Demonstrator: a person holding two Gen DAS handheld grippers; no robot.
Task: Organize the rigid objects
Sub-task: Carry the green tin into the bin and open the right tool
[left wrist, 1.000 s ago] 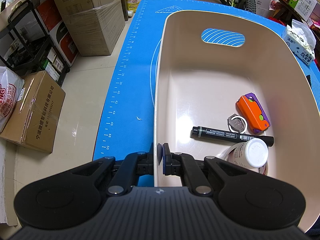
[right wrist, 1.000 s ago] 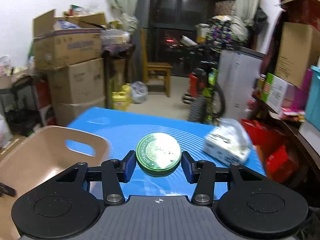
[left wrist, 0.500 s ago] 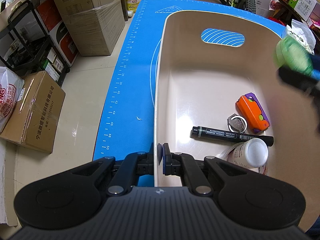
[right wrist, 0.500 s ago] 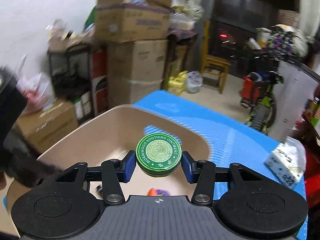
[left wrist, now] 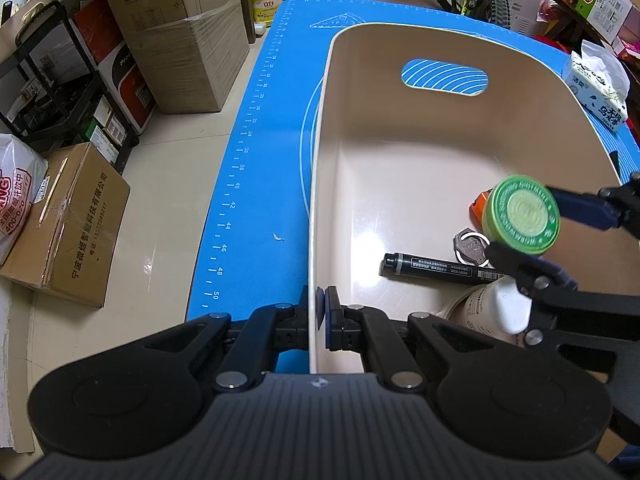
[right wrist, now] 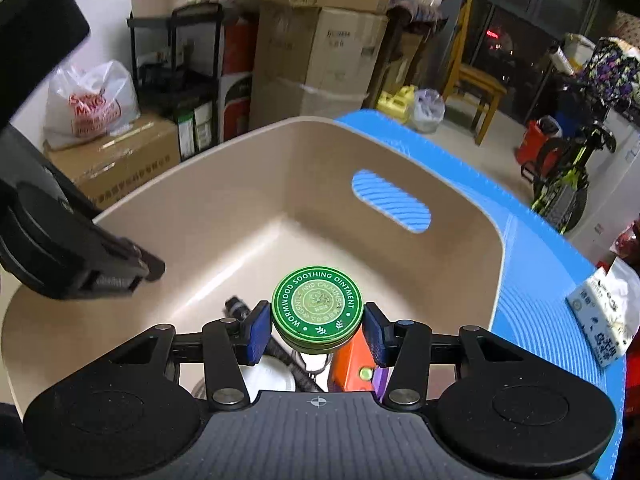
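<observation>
Looking from the left wrist, the tin (left wrist: 520, 214) is hanging tilted, its green lid facing left and upward, over the near right part of the bin (left wrist: 320, 184). The marker (left wrist: 436, 268) is lying crosswise on the bin floor, cap to the left. The bin is sitting on a blue mat (left wrist: 260, 152); boxes (left wrist: 180, 32) are crowding the tiled floor. The left gripper (left wrist: 318, 314) is pinching the bin's near wall, nearly closed.

Looking from the right wrist, the right gripper (right wrist: 316, 330) is clamping the tin (right wrist: 317, 307) by its sides between both pads, lid up, above the bin (right wrist: 248, 200). A tissue pack (right wrist: 606, 316) is lying on the mat (right wrist: 528, 280) outside the bin.
</observation>
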